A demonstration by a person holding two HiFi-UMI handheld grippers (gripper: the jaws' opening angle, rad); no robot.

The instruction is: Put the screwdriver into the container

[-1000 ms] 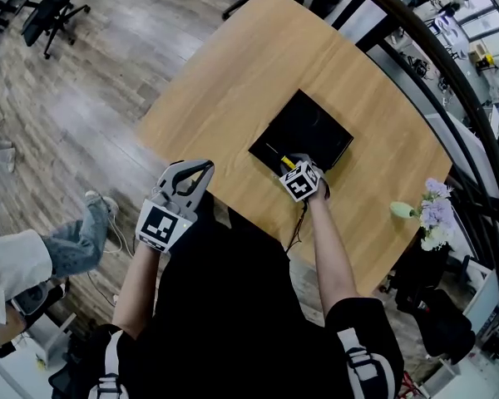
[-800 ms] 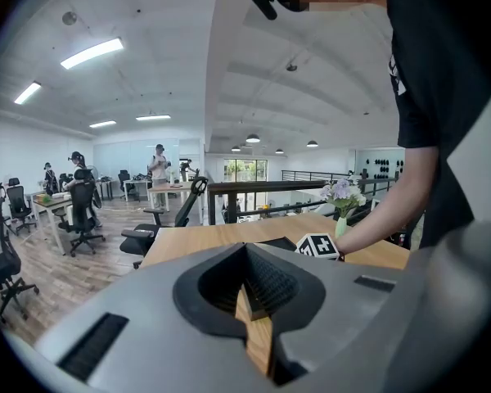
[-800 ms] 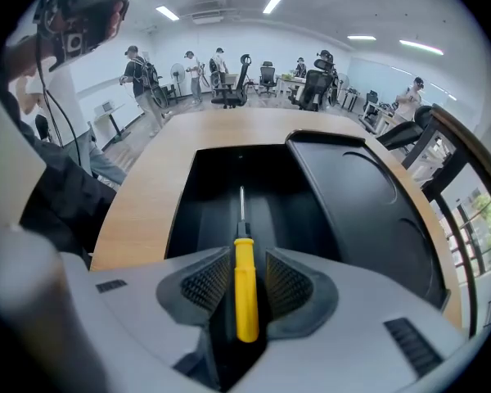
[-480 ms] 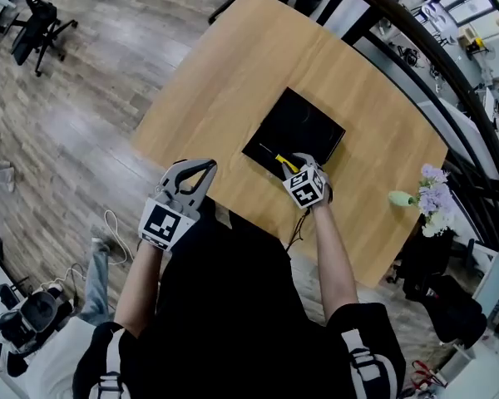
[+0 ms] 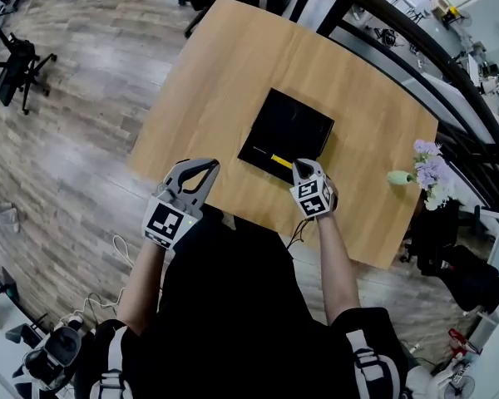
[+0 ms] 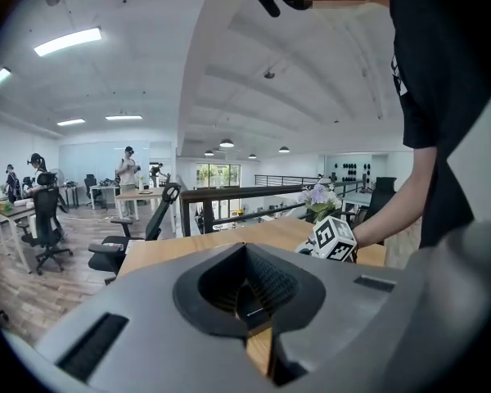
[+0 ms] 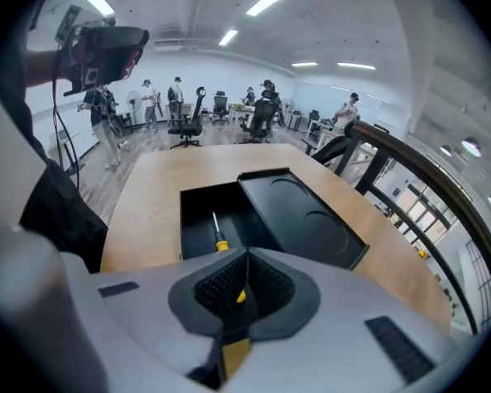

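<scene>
Over on the left, the left gripper [image 5: 209,166] hangs off the near-left edge of the counter [image 5: 224,81], jaws pressed together with nothing between them, and it looks like a bystander in this one. Moving right to the middle of the counter, there's the black container [image 5: 298,123], and the screwdriver [image 5: 279,160] is already lying inside it, in the compartment along its near side, yellow handle towards the person and the thin shaft pointing away. Just right of that, the right gripper [image 7: 247,254] hovers above the container's near edge. Its jaws have just been closing and now sit together on nothing at all, the handle showing below them rather than in them. So the drop reads as done, and this is the release and pull-away. All the next move should ask for is a clean retreat towards the near side without nudging the container. Far right, a small bunch of flowers [image 5: 428,169] stands well apart. No brand or label can be read, only black-and-white square markers on the gripper cubes.
</scene>
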